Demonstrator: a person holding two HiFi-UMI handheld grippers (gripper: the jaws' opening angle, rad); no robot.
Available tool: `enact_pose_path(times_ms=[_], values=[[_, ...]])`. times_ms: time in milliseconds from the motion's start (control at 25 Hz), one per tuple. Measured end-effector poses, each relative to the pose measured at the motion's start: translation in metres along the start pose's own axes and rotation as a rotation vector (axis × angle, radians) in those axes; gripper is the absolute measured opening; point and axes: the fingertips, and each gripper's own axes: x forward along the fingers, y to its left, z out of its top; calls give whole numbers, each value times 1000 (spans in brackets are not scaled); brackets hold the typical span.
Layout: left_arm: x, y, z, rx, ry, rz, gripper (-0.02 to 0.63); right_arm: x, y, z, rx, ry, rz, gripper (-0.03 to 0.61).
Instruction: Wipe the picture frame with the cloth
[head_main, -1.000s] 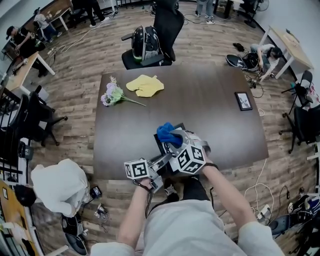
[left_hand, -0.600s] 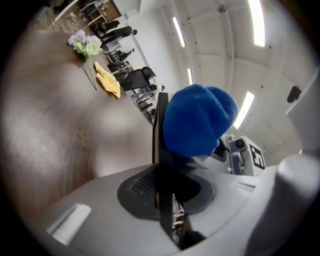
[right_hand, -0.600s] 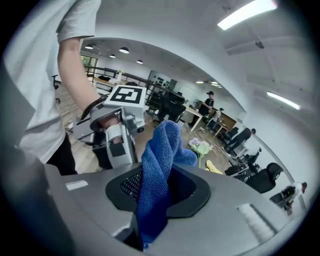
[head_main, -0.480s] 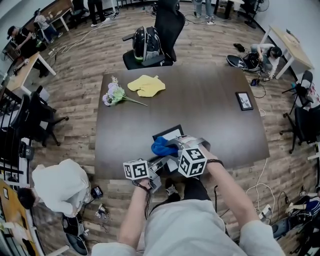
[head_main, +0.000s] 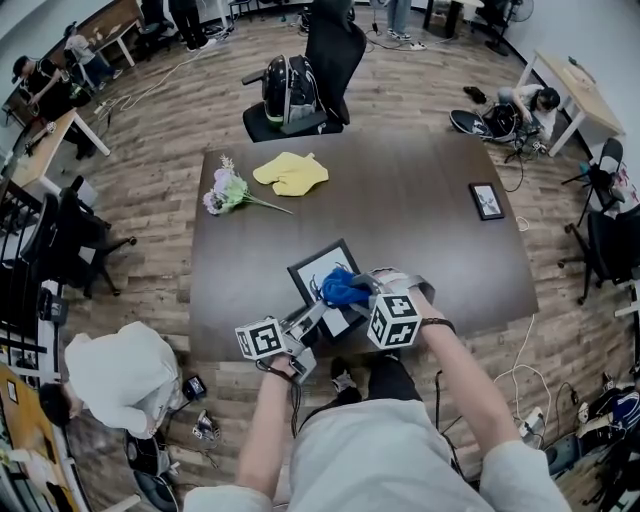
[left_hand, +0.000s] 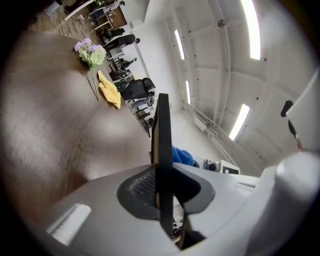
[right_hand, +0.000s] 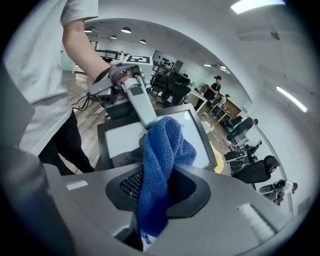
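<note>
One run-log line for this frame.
step: wipe | left gripper: shut on picture frame edge | right gripper: shut on blue cloth | cloth: over frame face, contact unclear

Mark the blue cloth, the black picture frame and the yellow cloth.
Blue terry cloth (right_hand: 162, 147), right gripper view, the bunched fold at its top.
Black-bordered picture frame (head_main: 312, 271), head view, its white pane.
Yellow cloth (head_main: 291, 172), head view, its middle.

Picture frames, two: large picture frame (head_main: 315, 270) at the near table edge, small picture frame (head_main: 487, 201) far right. Cloths, two: blue cloth (head_main: 343, 287) near, yellow cloth (head_main: 291, 171) far left. Flower bunch (head_main: 226, 190), one. Grippers, two: left gripper (head_main: 320, 316), right gripper (head_main: 365, 291). Brown table (head_main: 420, 230), one. Backpack (head_main: 290, 85), one, on the single office chair (head_main: 340, 50) at the far side
</note>
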Motion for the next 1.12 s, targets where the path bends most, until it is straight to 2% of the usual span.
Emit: enact_pose_path(times_ms=[160,280,400,480,640,840,1120], values=[[-7,3,14,-39,-83,-3,100,-3,15,-6,5,6,42,89],[-11,5,23,-59,-126,-4,100,-4,37,7,-12,-31,97,89],[-9,7,19,-58,-109,21,100,-1,55,27,9,-98,155,89],[-8,7,15,-38,-93,31,100,2,57,29,24,-110,160,89],[-7,4,11,-25,-74,14,100,2,36,15,99,-101,101,91],[-1,-3,-3,15,-6,15,100,1,3,-6,57,6,-23,92],[3,-8,-18,32,66,-6,100,-3,-33,-19,149,24,-166,92]])
